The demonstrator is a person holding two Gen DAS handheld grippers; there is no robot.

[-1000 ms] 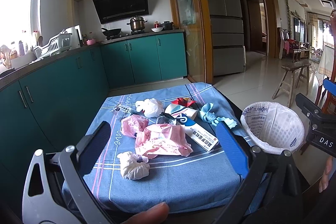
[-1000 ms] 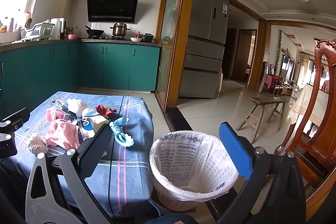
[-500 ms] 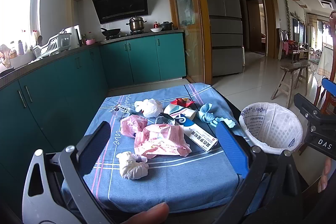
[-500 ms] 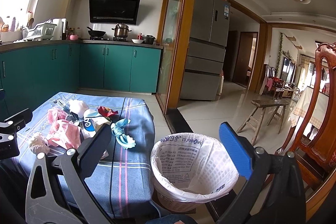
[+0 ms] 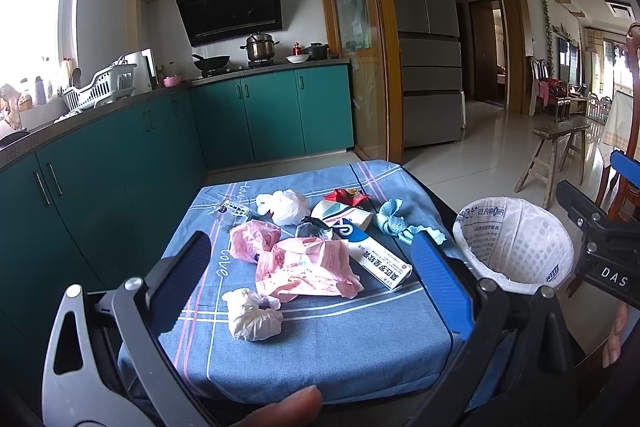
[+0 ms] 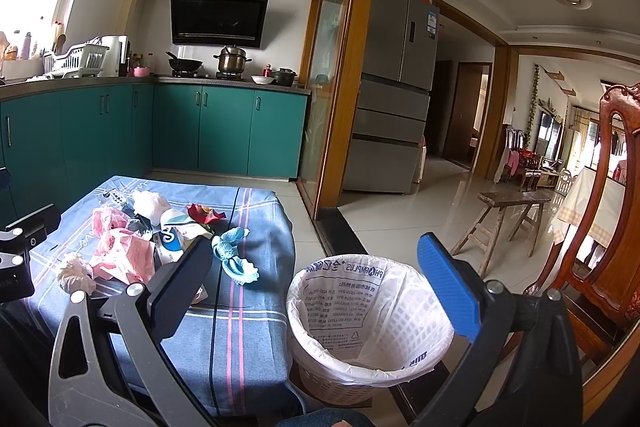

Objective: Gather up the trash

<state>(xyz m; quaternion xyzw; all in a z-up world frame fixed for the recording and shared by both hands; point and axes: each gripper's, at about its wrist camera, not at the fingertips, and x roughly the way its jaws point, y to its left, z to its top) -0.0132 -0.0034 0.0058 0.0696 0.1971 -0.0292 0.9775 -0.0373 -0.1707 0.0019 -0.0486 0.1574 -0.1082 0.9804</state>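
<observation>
Several pieces of trash lie on a small table with a blue cloth (image 5: 320, 355): a crumpled white tissue (image 5: 252, 317), pink plastic bags (image 5: 308, 267), a white box (image 5: 376, 259), a white bag (image 5: 286, 205), a red wrapper (image 5: 346, 195) and a light blue rag (image 5: 394, 221). A white-lined wicker bin (image 5: 516, 243) stands on the floor to the table's right. My left gripper (image 5: 316, 285) is open and empty above the table's near edge. My right gripper (image 6: 320, 283) is open and empty above the bin (image 6: 368, 323), right of the trash (image 6: 124, 259).
Teal kitchen cabinets (image 5: 120, 163) run along the left and back. A carved wooden chair (image 6: 600, 227) stands close on the right. A wooden stool (image 6: 508, 223) is on the tiled floor beyond the bin. A fridge (image 6: 396, 95) stands behind a wooden door frame.
Both grippers have drifted slightly; the views shift a little. Nothing has been taken hold of or moved on the table.
</observation>
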